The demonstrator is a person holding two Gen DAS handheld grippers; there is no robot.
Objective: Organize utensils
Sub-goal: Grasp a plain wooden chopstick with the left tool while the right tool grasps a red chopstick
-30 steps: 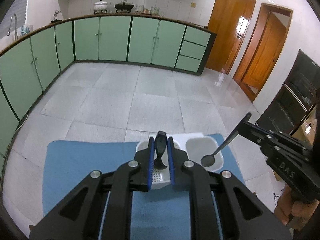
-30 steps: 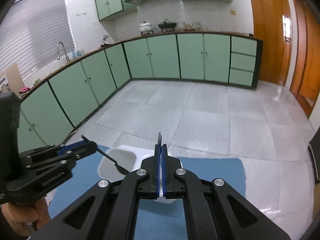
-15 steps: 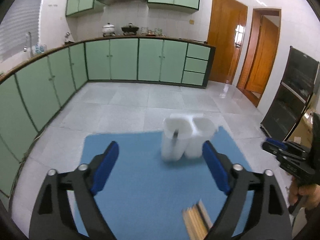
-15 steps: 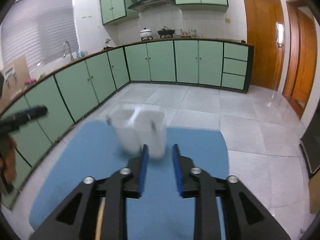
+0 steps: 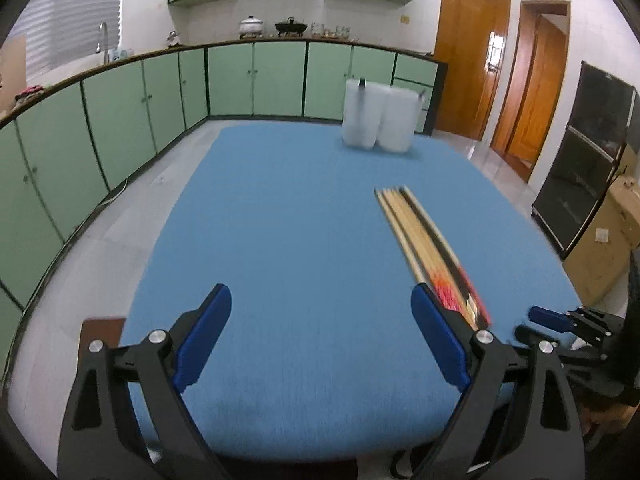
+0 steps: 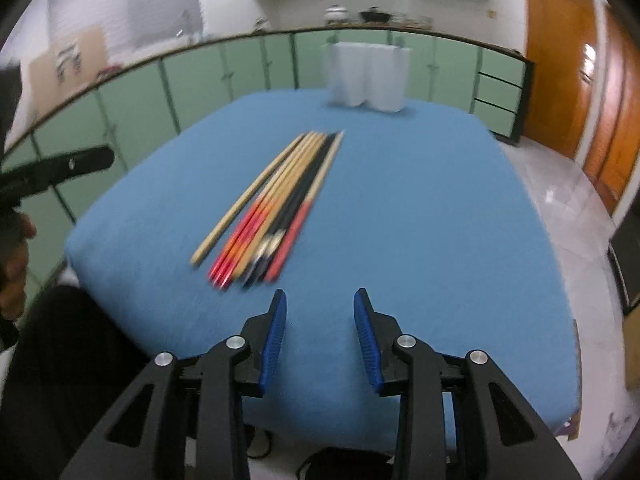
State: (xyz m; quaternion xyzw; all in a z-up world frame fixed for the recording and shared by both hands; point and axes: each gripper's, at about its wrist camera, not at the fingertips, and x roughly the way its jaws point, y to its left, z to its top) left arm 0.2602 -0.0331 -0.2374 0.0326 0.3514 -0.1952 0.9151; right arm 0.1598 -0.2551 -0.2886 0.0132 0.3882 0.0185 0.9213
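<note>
Over the near edge of the blue-covered surface (image 5: 304,240), the left gripper (image 5: 320,332) hangs low with its jaws spread wide and nothing between them. Ahead of it the cloth runs bare all the way to the far edge. At the left the surface ends above grey floor tiles, with green cabinets (image 5: 120,112) beyond.

Right of that bare stretch lies a bundle of chopsticks (image 5: 424,240), flat on the cloth, roughly 8 in number though blur makes the count uncertain. Their long axis runs from near to far, thin plain tips pointing toward the far edge and red, orange and black butt ends toward the near edge. In the left view the butt ends sit just beside the left gripper's right finger.

At the far edge, a white 2-compartment holder (image 5: 378,120) stands upright, a dark handle tip poking out of each compartment.

On the right, the right gripper (image 6: 320,328) is level over the near edge, jaws partly open and empty, the chopsticks (image 6: 276,200) just ahead and to its left. Open cloth fills its right side up to the edge, with wooden doors (image 6: 560,60) beyond.
</note>
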